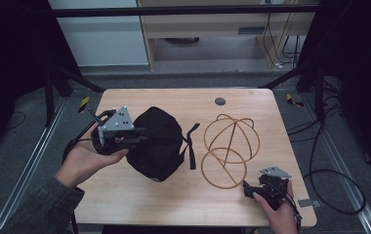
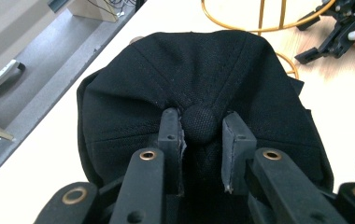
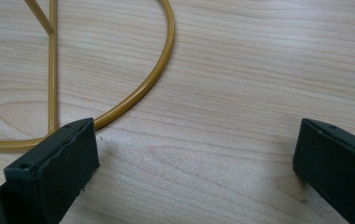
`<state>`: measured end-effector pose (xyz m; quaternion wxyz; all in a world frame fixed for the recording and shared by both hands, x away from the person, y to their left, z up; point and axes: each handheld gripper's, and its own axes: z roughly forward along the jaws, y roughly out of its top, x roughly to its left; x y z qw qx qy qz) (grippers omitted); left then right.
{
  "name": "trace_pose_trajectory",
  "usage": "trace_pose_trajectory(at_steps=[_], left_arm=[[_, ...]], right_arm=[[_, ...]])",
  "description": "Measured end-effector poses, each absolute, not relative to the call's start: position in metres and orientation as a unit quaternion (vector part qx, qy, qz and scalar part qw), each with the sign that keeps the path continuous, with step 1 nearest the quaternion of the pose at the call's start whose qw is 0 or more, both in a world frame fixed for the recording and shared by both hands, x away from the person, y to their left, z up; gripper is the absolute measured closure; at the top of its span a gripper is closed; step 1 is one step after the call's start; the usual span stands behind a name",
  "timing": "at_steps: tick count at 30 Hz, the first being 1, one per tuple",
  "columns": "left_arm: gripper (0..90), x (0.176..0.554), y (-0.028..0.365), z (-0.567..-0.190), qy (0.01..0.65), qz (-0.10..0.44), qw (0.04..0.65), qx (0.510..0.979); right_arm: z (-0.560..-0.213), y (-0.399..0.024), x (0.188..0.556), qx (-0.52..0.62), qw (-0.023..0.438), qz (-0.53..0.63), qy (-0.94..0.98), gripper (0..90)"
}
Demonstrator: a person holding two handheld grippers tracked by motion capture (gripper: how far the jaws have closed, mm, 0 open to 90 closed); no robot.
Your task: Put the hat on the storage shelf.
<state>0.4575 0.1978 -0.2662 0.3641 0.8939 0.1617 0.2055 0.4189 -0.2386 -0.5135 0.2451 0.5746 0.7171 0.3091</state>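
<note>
The black cap hides part of the wire stand (top edge crops it).

Black claws with brass-ringed screw holes, grey three-cornered plates — grey-green sleeve.

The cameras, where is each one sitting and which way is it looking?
High view: sits above the person's side, looking forward and down on the table; both forearms and hands enter from below, cap left, wire stand right.
Left gripper view: rides the left gripper, looking along its jaws, shut on the cap's button.
Right gripper view: rides the right gripper, looking down at the table past open jaws.
Shared: the wire stand's base ring appears in all three views.
</note>
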Motion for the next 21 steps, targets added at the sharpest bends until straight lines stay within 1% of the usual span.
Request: trace_pose_trajectory(at_steps=[13, 21], left_arm=[[73.1, 0.446, 0.197, -0.251, 0.149, 0.216, 0.372, 0.89], [73.1, 0.438, 0.201, -0.236, 0.147, 0.22, 0.395, 0.88]], right_arm=[[-0.513, -0.238, 0.419, 0.576, 0.245, 0.309, 0.716, 0.3], [-0.513, -0.239, 0.419, 0.575, 0.245, 0.309, 0.716, 0.3]])
